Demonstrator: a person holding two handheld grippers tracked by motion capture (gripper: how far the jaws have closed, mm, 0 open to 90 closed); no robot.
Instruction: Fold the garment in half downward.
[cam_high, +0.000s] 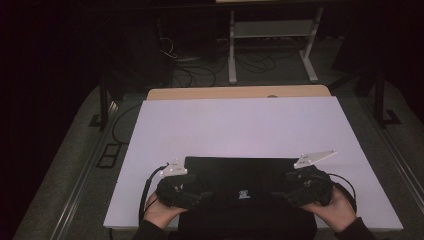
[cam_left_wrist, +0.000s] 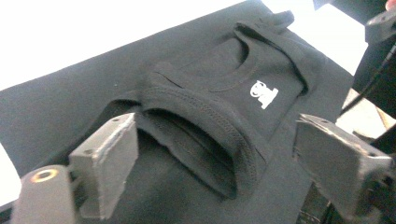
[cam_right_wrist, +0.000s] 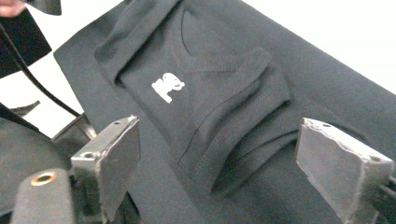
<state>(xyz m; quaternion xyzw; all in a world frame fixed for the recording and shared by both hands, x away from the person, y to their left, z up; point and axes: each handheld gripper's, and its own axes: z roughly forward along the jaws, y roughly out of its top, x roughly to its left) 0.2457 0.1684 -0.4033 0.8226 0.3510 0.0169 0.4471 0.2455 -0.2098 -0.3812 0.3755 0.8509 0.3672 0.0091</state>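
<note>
Dim room w/ a pale rectangular surface (cam_high: 240, 125) seen from above; floor around it dark, w/ cables and a white stand (cam_high: 272, 37) in the background. A black garment (cam_high: 240, 175) lies flat on the near edge of the surface, centred in front of the person, its lower part hanging over the near edge. It has a ribbed neckline and shoulder straps folded onto the body, plus a small white logo (cam_high: 243, 195) near the middle. Left hand-held gripper (cam_left_wrist: 215, 163) sits at the garment's left side, jaws spread wide apart, straddling the bunched strap and armhole edge (cam_left_wrist: 205, 135); holding nothing. Right hand-held gripper (cam_right_wrist: 217, 163) sits at the garment's right side, jaws likewise wide open on either side of the folded strap (cam_right_wrist: 243, 98), gripping nothing. Both hands rest at the near corners, each w/ a grey three-cornered plate and trailing cable.
</note>
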